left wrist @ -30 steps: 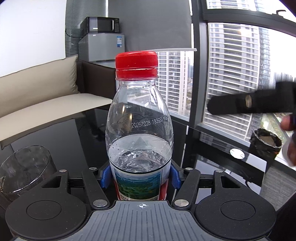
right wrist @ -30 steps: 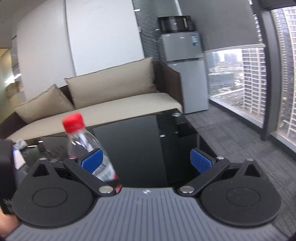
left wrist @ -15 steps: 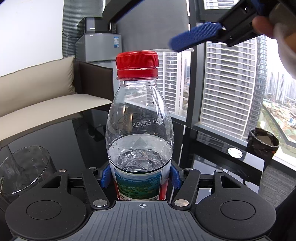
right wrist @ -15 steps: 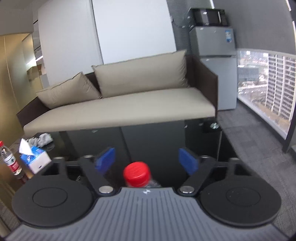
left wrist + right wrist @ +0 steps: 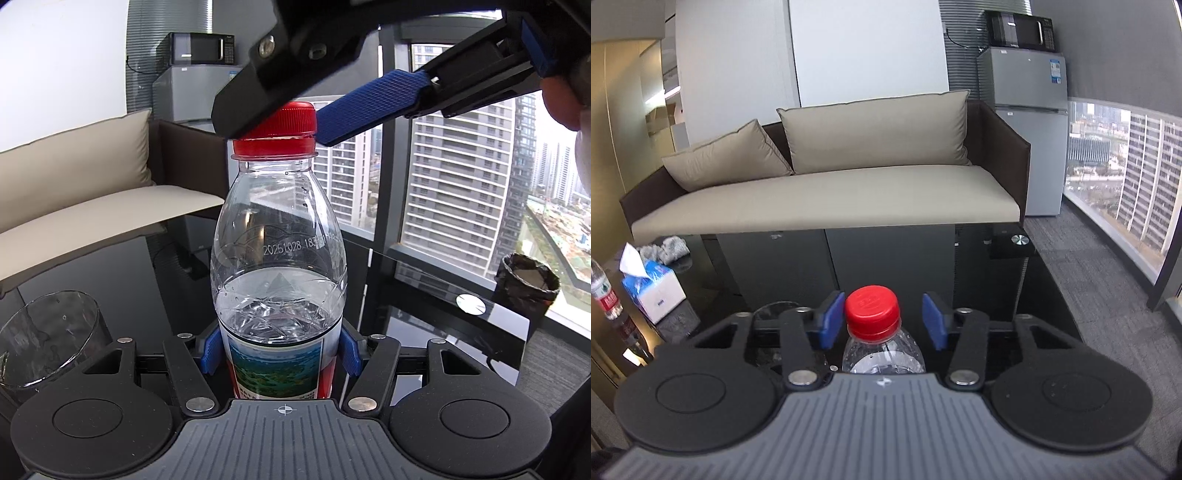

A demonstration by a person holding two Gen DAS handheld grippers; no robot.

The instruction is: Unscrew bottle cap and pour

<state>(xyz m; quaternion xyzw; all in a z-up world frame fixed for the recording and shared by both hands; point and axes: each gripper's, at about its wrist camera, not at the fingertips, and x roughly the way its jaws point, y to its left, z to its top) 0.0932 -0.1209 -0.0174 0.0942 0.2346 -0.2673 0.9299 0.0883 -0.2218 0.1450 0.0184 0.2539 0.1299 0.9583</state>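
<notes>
A clear water bottle (image 5: 279, 258), about half full, with a red cap (image 5: 280, 127) stands upright on the black glass table (image 5: 92, 273). My left gripper (image 5: 280, 350) is shut on the bottle's labelled lower body. My right gripper (image 5: 882, 319) is open, its blue pads (image 5: 830, 319) on either side of the cap (image 5: 872, 306) without gripping it; a gap shows on the right side. In the left wrist view its blue pad (image 5: 369, 107) reaches in beside the cap. An empty clear glass (image 5: 48, 343) stands at the left of the bottle.
A beige sofa (image 5: 827, 192) lies beyond the table. A tissue box (image 5: 652, 288) and a second bottle (image 5: 604, 291) are at the far left. A fridge with a microwave (image 5: 1023, 110) stands in the corner. A bin (image 5: 526, 284) stands by the window.
My right gripper has come down over the bottle from above and now straddles the red cap, with its jaws narrower than before. The left gripper and bottle have stayed still.
</notes>
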